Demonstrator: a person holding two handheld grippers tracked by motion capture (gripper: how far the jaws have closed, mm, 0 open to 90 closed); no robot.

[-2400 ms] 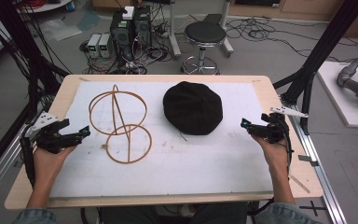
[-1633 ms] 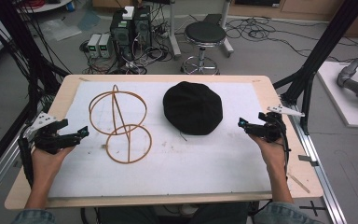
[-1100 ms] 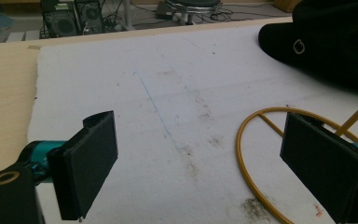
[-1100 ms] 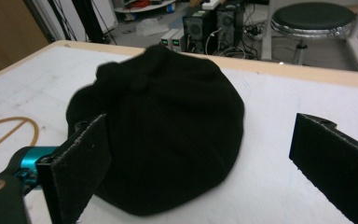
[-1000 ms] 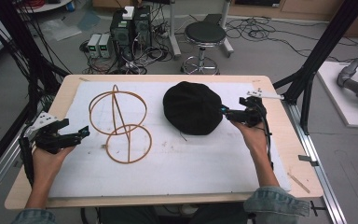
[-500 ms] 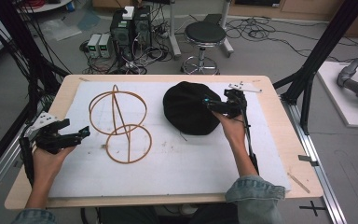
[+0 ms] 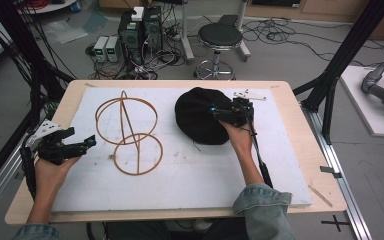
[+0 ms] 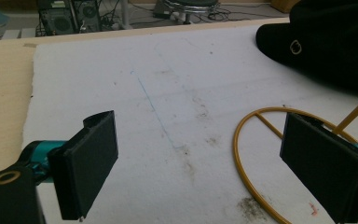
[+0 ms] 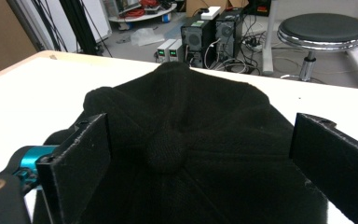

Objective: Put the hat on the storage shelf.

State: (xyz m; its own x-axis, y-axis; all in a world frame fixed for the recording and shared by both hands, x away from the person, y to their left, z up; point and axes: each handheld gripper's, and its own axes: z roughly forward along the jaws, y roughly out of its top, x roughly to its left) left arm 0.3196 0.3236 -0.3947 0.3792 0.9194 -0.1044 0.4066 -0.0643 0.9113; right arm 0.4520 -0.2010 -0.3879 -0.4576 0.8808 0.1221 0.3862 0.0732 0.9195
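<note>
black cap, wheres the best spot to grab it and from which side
Probably the small raised button at the crown of the black cap. In the right gripper view it stands up from the soft knit between the open jaws of the right tool, which already hangs over the cap. Come down from above and pinch the button with some fabric: the cap lies flat on the white board, so its rim gives little to hold.

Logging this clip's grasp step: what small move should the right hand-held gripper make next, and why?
Probably lower a little and close. The right hand-held gripper hangs over the black knit hat with its jaws wide open either side of the crown button, gripping nothing yet.
</note>
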